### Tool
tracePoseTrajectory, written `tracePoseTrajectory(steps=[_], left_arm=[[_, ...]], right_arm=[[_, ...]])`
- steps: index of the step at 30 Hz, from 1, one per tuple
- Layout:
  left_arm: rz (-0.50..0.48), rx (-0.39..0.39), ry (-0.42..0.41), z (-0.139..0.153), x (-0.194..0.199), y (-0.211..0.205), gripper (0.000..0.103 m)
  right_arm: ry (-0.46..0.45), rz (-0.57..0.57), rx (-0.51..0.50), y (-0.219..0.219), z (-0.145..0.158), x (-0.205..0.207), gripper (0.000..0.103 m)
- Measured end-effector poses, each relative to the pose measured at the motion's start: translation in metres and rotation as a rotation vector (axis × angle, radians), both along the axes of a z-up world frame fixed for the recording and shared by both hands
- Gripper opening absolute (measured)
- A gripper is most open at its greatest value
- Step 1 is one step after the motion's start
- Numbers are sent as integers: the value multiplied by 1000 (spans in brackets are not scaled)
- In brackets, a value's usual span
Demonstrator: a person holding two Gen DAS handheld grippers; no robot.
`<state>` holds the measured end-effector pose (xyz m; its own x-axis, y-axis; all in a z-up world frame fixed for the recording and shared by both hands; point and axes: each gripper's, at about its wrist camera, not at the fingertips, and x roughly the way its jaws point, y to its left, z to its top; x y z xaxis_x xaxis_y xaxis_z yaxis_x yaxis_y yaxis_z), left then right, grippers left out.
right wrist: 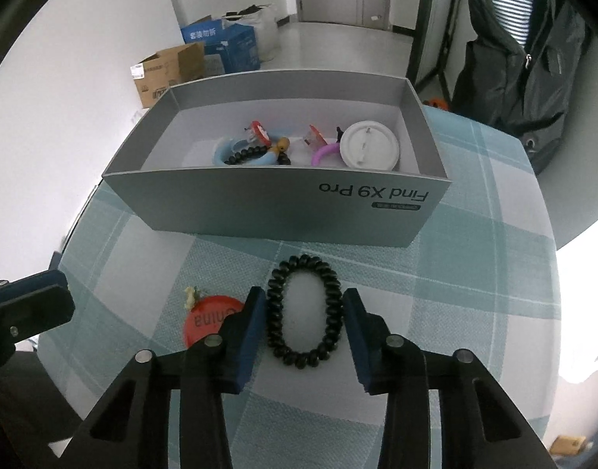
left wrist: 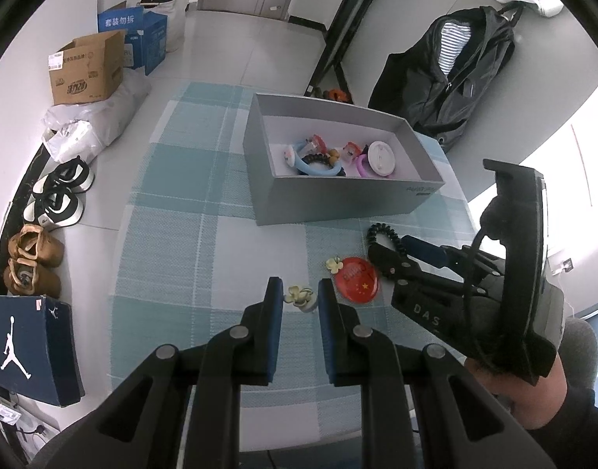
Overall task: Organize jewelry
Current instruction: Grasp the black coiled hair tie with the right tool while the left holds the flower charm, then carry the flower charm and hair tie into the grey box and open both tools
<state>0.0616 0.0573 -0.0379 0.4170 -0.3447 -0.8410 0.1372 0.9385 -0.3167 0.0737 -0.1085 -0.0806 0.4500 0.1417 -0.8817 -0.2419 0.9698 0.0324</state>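
Checked teal-and-white cloth covers the table in both views, with white floor tiles beyond. Low in the left wrist view, the left gripper stands partly open, its blue pads either side of a small cream flower clip; whether they touch it cannot be told. Low in the right wrist view, the right gripper is spread wide around a black spiral hair tie lying flat, pads just beside its coils. A red round badge lies between the grippers. Farther up, centre frame, the grey box holds bracelets and a white round case.
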Motion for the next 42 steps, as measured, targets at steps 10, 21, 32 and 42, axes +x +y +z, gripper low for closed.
tracePoseTrajectory(steps=[10,21,32,42], left_arm=[[18,0,-1,-2,1,1,13],[23,-25,-46,15,2,-10,13],[23,-17,-19,7,6,-11,13],[65,-40,-6,7,10,3,13]], right_arm=[[39,-76,157,-29,8,0,35],[40,-105,334,-58,27,-10,28],[42,26,83,-7,2,5,28],[-37,168,-128,33,-3,-6,8]])
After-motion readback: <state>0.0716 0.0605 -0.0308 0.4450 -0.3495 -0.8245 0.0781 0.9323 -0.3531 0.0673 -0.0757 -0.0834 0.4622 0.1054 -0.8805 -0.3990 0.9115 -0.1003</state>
